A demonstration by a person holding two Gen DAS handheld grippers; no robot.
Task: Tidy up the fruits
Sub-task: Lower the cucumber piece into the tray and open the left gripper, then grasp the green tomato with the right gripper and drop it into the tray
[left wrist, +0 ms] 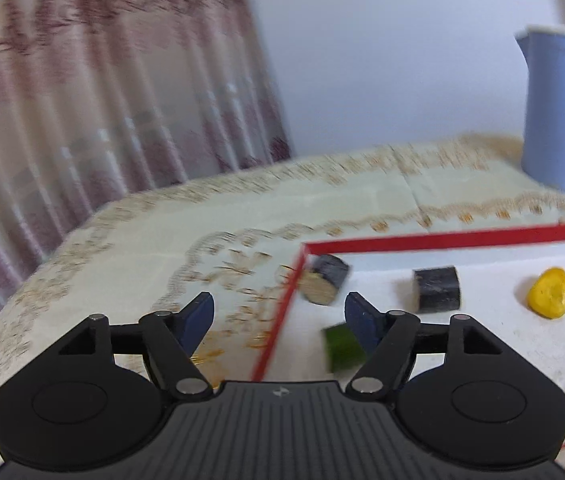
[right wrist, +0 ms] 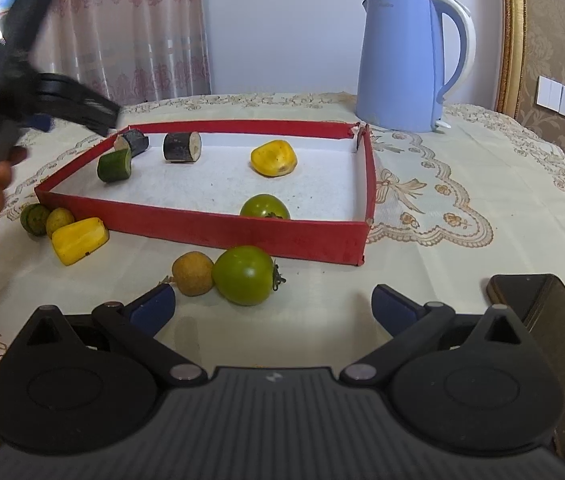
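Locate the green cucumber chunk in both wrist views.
Left wrist: cucumber chunk low centre, just behind the open left tool's right finger.
Right wrist: cucumber chunk upper left, inside the red tray near its left wall.
Shared landmark: blue kettle.

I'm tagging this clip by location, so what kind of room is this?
Probably a home dining or living room. An embroidered tablecloth covers the table, a blue electric kettle stands on it, and patterned curtains hang behind, beside a wall with light switches.
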